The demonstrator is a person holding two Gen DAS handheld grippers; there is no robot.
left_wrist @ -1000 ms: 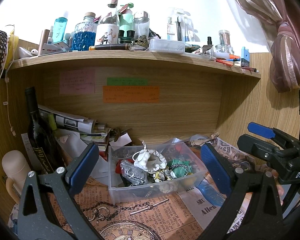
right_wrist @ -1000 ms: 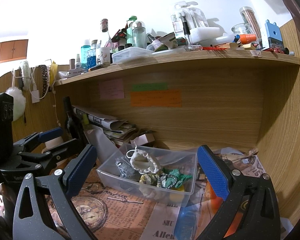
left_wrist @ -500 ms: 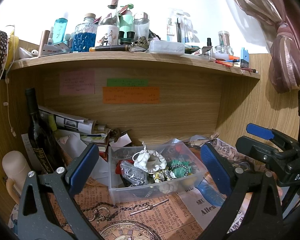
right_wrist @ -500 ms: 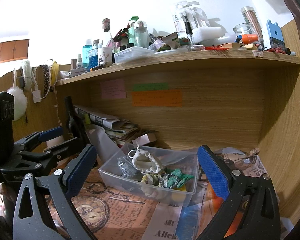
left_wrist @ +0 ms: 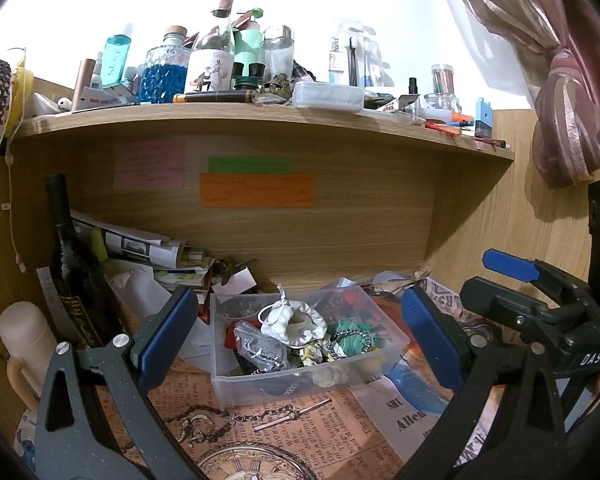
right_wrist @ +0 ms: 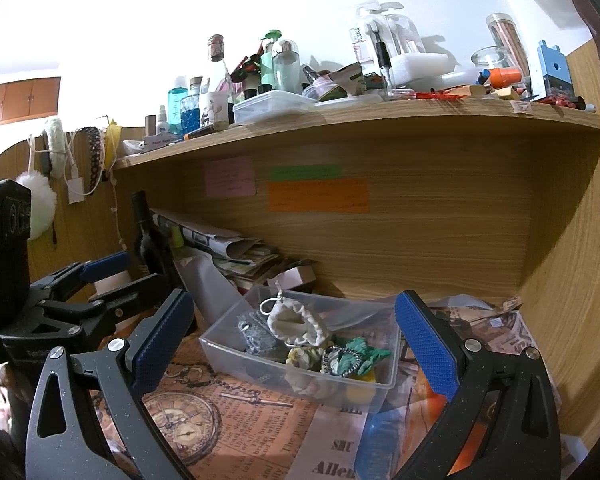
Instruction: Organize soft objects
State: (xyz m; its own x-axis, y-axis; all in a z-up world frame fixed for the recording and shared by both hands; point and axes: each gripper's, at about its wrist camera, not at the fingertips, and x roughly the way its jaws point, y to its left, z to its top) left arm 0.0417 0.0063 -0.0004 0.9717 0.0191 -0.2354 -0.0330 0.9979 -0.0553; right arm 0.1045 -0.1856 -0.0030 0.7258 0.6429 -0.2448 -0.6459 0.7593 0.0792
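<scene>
The soft things sit heaped in a clear plastic bin (left_wrist: 300,372) on the newspaper-covered counter (left_wrist: 284,432), under a wooden shelf (left_wrist: 260,120). On top lies a cream drawstring pouch (left_wrist: 294,322), gathered and limp; it looks light and should crumple under a pinch, so its ruffled rim or white cord offers the surest hold. Beside it, a green fabric piece (right_wrist: 358,356) wears a beaded ring, and a crinkly silver bag (left_wrist: 260,346) looks slippery. The thin-walled bin would probably slide if nudged. The left gripper (left_wrist: 300,338) and right gripper (right_wrist: 290,334) hover just short of the bin, blue-padded fingers spread wide, holding nothing.
</scene>
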